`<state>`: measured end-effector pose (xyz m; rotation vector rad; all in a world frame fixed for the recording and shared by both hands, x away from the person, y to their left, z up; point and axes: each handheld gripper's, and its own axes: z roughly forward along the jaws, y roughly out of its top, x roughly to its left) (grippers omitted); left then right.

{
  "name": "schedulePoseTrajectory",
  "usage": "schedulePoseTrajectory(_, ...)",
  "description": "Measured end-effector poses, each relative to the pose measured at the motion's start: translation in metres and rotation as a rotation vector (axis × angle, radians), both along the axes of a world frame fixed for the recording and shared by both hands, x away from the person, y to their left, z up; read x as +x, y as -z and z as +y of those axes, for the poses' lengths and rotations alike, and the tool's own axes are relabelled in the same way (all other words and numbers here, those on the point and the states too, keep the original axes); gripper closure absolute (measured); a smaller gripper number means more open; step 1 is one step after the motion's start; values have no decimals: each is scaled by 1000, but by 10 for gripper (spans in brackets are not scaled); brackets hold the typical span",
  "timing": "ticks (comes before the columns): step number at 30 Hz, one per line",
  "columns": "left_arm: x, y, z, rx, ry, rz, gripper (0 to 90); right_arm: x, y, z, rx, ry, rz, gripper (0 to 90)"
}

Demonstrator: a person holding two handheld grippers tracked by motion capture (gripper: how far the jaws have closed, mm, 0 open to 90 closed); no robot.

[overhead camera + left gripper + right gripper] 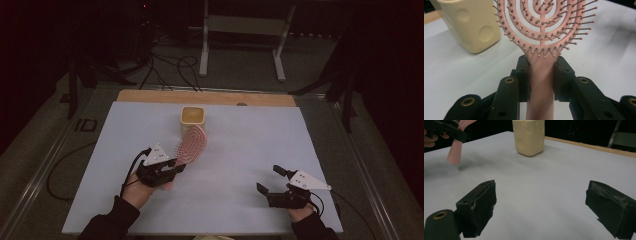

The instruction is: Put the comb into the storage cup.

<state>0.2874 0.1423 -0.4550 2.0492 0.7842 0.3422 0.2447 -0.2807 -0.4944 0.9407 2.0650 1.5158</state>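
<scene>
A pink hairbrush [192, 142] with an open, looped head is held above the white table, its head reaching toward a cream square cup [192, 117]. My left gripper [176, 166] is shut on the brush's handle [541, 82], both pads pressing its sides just below the bristled head [544, 22]. The cup [469, 25] stands just beyond and left of the brush head. My right gripper [266, 180] rests low near the table's front right, jaws wide apart with nothing between them [541, 205]. From there the cup [529, 136] stands far ahead and the brush's handle end [454, 152] hangs at upper left.
A white board [250, 145] covers the table, with a wooden strip [150, 96] along its far edge. Cables [170, 65] and a metal stand's legs [205, 50] lie on the dark floor beyond. The surroundings are dim.
</scene>
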Motion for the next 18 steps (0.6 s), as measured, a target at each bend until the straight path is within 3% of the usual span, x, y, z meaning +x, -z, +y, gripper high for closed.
schedulePoseTrajectory(8, -3, 5, 10, -63, -26, -16, 707, -1, -1, 1, 0, 3, 0, 94)
schedulePoseTrajectory(14, -6, 9, 18, -110, -55, -49, 707, -1, -1, 1, 1, 1, -3, 94)
schedulePoseTrajectory(18, -7, 12, 22, -122, -89, -58, 707, -1, -1, 1, 5, 4, -3, 94)
